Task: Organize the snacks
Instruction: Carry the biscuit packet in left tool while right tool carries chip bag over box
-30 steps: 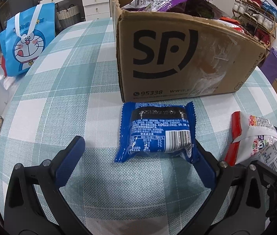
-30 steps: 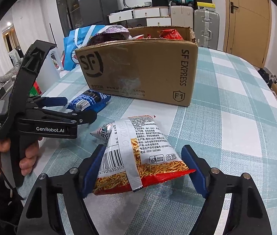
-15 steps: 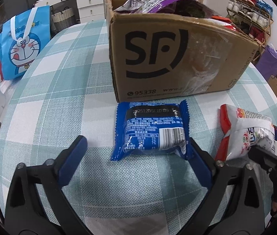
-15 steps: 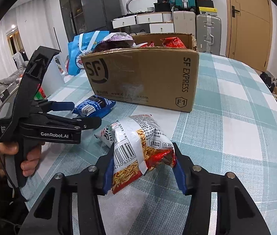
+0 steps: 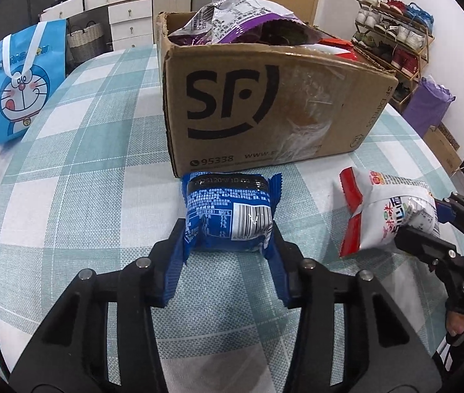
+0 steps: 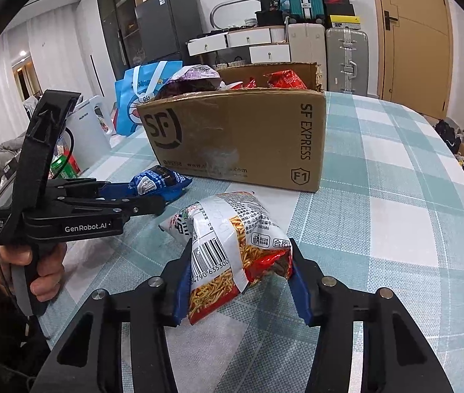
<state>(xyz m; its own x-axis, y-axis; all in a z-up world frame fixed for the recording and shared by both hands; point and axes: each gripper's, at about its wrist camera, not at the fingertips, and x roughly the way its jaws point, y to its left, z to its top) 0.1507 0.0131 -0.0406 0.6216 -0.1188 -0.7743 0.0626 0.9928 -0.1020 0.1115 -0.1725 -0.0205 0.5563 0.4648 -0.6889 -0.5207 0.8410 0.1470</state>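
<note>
My left gripper (image 5: 228, 242) is shut on a blue snack pack (image 5: 228, 213), just in front of the brown SF cardboard box (image 5: 264, 108) that holds several snack bags. The pack also shows in the right wrist view (image 6: 158, 181). My right gripper (image 6: 237, 271) is shut on a red-and-white noodle snack bag (image 6: 232, 232), raised a little off the checked tablecloth. That bag also shows at the right of the left wrist view (image 5: 392, 209), with the right gripper (image 5: 428, 229) behind it. The box stands beyond the bag in the right wrist view (image 6: 238, 137).
A blue Doraemon bag (image 5: 19, 82) stands at the table's far left edge. The round table (image 6: 396, 180) has a teal checked cloth. A shoe rack (image 5: 392, 32) and suitcases (image 6: 346, 59) stand beyond the table. A purple snack bag (image 5: 238, 16) pokes out of the box.
Both grippers have closed: the left on the blue pack, the right on the noodle bag, which has lifted slightly. Both have moved a little nearer the box.
</note>
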